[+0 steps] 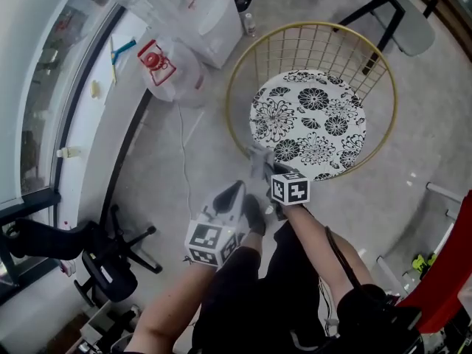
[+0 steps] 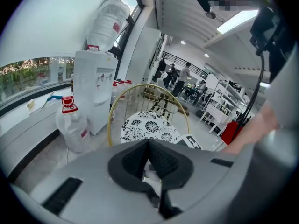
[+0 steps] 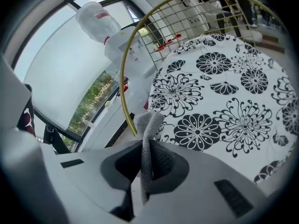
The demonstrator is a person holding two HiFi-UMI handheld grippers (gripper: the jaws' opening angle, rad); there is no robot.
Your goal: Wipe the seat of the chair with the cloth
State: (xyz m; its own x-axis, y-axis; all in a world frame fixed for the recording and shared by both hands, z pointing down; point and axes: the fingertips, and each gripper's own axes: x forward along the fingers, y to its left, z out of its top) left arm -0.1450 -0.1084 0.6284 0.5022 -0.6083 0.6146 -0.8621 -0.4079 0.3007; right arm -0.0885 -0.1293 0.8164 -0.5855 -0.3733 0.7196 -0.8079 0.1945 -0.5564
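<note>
- The grey cloth (image 3: pixel 148 125) is pinched between the closed jaws of the right gripper (image 3: pixel 145 148), with a fold protruding past the tips.
- The cloth is held at the near edge of the floral chair seat (image 1: pixel 310 124), beside the gold wire rim (image 1: pixel 234 127).
- The jaws of the left gripper (image 2: pixel 149 146) are pressed together on nothing, short of the chair.

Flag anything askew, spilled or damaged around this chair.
Nothing stands out. The flowered seat lies flat inside the gold wire chair, with no spill, stain or tear showing. The grey cloth is pinched, bunched, in the right gripper.
</note>
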